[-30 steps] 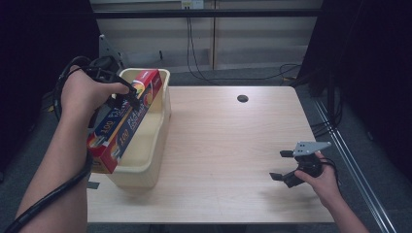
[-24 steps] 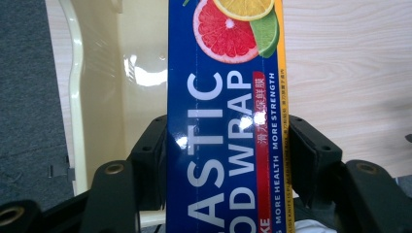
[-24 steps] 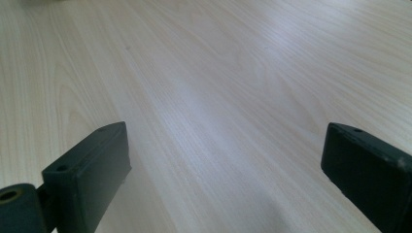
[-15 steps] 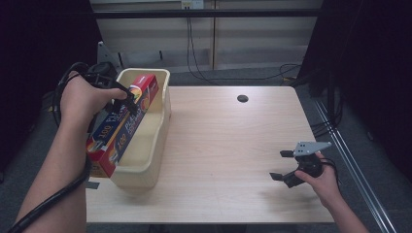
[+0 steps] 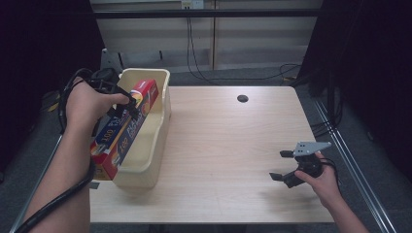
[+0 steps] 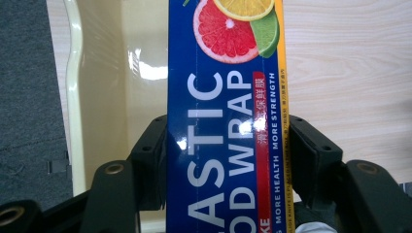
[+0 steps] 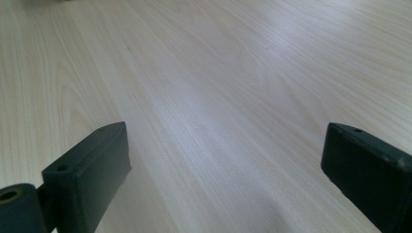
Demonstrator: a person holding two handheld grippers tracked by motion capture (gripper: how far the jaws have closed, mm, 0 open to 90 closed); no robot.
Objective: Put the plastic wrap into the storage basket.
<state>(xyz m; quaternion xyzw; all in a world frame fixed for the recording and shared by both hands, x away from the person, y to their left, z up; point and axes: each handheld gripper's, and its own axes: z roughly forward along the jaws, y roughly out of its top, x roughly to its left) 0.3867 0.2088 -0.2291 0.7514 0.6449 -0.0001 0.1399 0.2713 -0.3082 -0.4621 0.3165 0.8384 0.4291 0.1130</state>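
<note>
Left tool (image 5: 127, 104) gripping wrap box (image 5: 124, 128) over bin (image 5: 154, 145)

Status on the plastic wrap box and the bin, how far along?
Done: the left hand-held gripper is shut on the plastic wrap box, pads on both long sides. In hand: the box hangs tilted over the cream bin, near end past its rim. Left: whether it is going in or coming out cannot be told. The right hand-held gripper rests open on the table.
</note>
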